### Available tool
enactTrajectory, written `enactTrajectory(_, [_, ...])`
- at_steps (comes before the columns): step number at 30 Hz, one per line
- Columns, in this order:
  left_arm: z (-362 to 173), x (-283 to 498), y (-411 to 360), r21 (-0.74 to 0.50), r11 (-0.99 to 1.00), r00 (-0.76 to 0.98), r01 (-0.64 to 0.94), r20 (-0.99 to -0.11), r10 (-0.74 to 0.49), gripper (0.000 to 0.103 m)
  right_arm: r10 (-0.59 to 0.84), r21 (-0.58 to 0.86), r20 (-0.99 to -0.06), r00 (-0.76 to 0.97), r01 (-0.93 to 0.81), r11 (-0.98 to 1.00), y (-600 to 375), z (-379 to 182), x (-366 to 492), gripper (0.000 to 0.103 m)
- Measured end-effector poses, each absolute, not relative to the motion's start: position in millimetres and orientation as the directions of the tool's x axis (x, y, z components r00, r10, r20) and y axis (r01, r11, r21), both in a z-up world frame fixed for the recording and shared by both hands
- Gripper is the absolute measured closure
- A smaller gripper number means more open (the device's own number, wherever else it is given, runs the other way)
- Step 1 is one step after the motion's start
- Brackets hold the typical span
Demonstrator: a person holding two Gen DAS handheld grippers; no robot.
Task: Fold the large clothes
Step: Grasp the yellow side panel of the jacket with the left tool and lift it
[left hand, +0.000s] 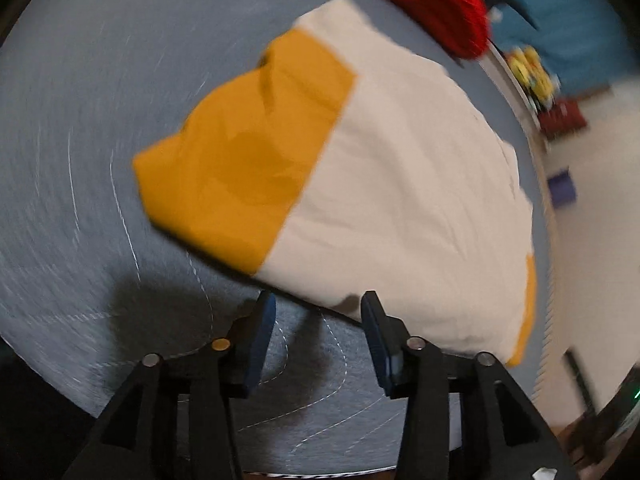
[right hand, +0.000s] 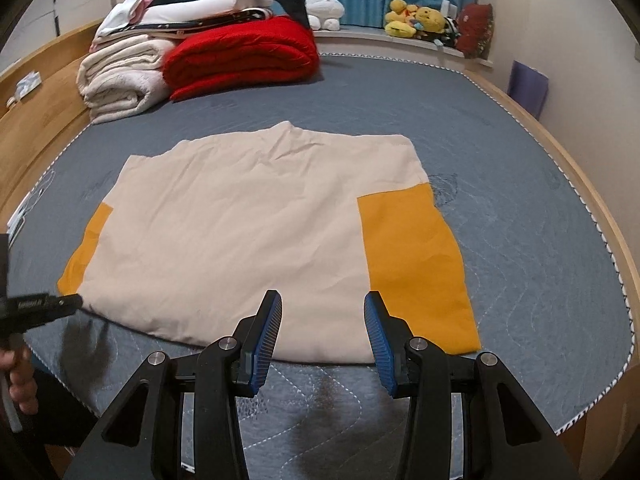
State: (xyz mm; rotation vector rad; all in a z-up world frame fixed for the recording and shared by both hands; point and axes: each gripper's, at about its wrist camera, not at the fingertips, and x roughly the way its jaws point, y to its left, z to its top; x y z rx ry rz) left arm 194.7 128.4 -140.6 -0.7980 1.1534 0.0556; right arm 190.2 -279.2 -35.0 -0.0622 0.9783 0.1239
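right fingers (right hand: 269, 320): spread apart, holding nothing
left gripper (left hand: 318, 312): fingers apart too, nothing held
cream-and-mustard garment (right hand: 248, 232): flat on the bed (right hand: 520, 152)
feel: probably soft, light, floppy; grab the near hem corners

My right gripper (right hand: 322, 320) has matt black plastic arms, shiny round metal pins and blue ribbed rubbery pads (right hand: 267, 340). My left gripper (left hand: 318, 320) is built the same, blurred here. The garment (right hand: 256, 232) is thin matt cloth, cream with mustard panels, lightly creased. The mattress (right hand: 520, 200) is grey-blue quilted fabric with pale wavy stitching. The bed frame (right hand: 36, 120) is smooth light wood. The red blanket (right hand: 244, 60) looks fuzzy, the cream blanket (right hand: 120, 76) plush.
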Motion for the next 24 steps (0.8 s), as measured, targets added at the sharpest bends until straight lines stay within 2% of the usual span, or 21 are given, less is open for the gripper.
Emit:
enactTrajectory(5, [-166.8,191.3,152.9,-0.622,0.563,0.471,-0.544,-0.782,-0.409,0.049,0.093,0.013,-0.837,0.54,-0.15,0.989,-274.7,-38.3,193.9,0.059])
enactTrajectory(10, [-175.7,192.2,165.1,-0.693,0.459,0.565,-0.556,-0.72,-0.402,0.048,0.12,0.035,-0.844,0.522,-0.171,0.985,-268.4,-41.9,197.2,0.059])
enactTrajectory(18, [-173.6,202.9,159.3,-0.712,0.491,0.661,-0.502,-0.682,-0.313,0.049,0.169,0.09,-0.858,0.486,-0.183,0.979,-254.5,-50.0,203.3,0.059])
enactTrajectory(19, [-173.6,204.8,158.0,-0.711,0.495,0.667,-0.499,-0.68,-0.304,0.052,0.174,0.095,-0.858,0.484,-0.184,0.978,-252.1,-50.5,203.8,0.059])
enactTrajectory(20, [-174.2,205.3,159.3,-0.714,0.494,0.675,-0.496,-0.675,-0.298,0.063,0.185,0.105,-0.857,0.481,-0.189,0.976,-248.4,-51.1,204.4,0.059])
enactTrajectory(23, [-176.9,210.9,161.0,-0.74,0.475,0.696,-0.477,-0.648,-0.311,0.086,0.211,0.124,-0.854,0.476,-0.208,0.97,-237.8,-52.6,204.9,0.06])
enactTrajectory(24, [-173.4,211.5,159.8,-0.738,0.488,0.7,-0.465,-0.645,-0.308,0.088,0.224,0.133,-0.853,0.472,-0.218,0.967,-232.6,-53.4,205.3,0.061])
